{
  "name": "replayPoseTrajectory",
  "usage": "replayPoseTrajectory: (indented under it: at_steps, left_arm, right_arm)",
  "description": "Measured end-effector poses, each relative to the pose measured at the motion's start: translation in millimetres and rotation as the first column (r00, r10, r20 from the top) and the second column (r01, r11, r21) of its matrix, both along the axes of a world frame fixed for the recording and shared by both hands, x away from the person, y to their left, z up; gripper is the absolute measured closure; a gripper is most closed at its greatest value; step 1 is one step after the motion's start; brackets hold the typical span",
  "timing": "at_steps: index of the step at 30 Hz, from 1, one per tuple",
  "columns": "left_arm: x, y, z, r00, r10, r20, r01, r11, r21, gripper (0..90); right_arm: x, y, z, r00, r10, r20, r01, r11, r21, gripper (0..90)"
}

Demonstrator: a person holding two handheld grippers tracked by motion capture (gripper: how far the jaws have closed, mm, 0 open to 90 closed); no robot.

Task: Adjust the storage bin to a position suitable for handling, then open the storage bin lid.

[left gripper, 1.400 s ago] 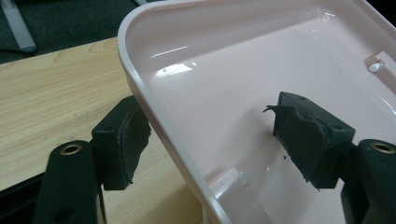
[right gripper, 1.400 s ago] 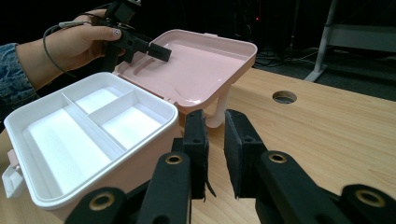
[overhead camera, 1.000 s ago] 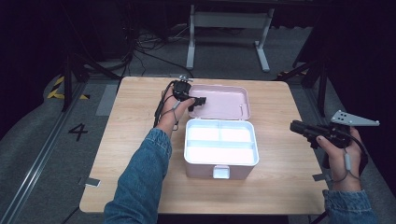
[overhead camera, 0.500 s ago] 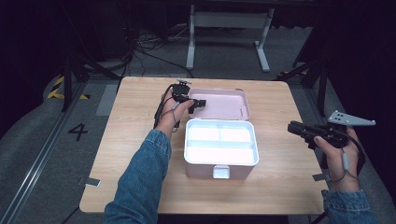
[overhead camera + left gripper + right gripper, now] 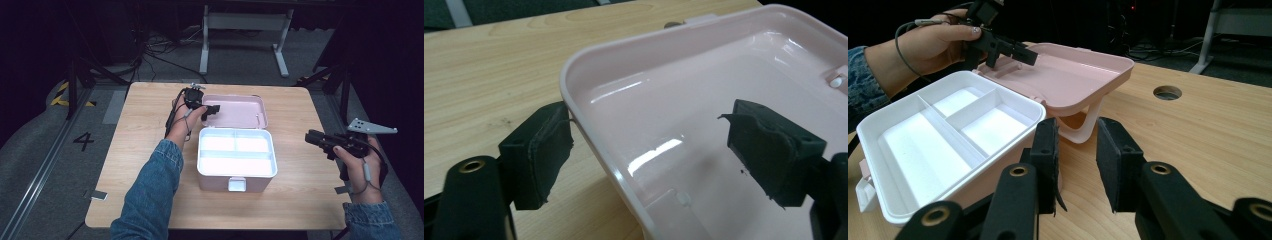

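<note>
Pink plastic box lid [image 5: 704, 100] lies open; left gripper [image 5: 649, 155] fingers straddle its rim, just released; right gripper [image 5: 1075, 160] opening, empty.

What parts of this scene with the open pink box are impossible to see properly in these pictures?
- Pink plastic box, high view: its base and far wall, hidden by the white divided tray.
- Pink lid, left gripper view: cut off by the frame's right edge.
- White handle under the lid, right gripper view: partly hidden by the lid.
- Front latch, high view: too small to read.
</note>
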State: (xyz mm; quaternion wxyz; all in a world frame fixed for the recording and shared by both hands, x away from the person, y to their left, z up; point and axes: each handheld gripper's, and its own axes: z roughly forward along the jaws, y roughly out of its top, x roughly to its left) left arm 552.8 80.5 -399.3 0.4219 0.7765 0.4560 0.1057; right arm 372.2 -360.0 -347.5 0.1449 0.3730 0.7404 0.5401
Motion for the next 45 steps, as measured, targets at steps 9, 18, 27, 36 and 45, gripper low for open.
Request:
replayPoseTrajectory:
  at_steps: [9,18,27,36,45]
  left_arm:
    - [-24.5,12.8,30.1,0.9964,-0.029,0.080,0.029,0.9996,-0.004,19.6]
    - [-77.6,34.3,60.3,0.9842,-0.100,0.146,0.103,0.9947,-0.011,19.5]
    - [-121.2,64.0,69.5,0.9739,-0.132,0.185,0.130,0.9913,0.022,19.4]
    - [-155.1,86.6,68.2,0.9690,-0.120,0.216,0.105,0.9914,0.078,19.5]
    - [-169.9,106.3,59.0,0.9682,-0.133,0.212,0.120,0.9900,0.073,21.3]
  right_arm:
    - [8.9,8.3,-1.0,0.9997,0.022,-0.007,-0.022,0.9997,0.009,67.5]
    - [22.5,20.3,-1.1,0.9985,0.052,-0.016,-0.052,0.9986,0.010,65.8]
    - [31.0,26.5,-4.2,0.9972,0.066,-0.034,-0.066,0.9978,0.000,65.6]
    - [30.0,19.3,-7.1,0.9982,0.036,-0.048,-0.037,0.9992,-0.018,63.2]
    - [26.3,7.2,-15.5,0.9974,-0.006,-0.072,0.002,0.9990,-0.044,61.0]
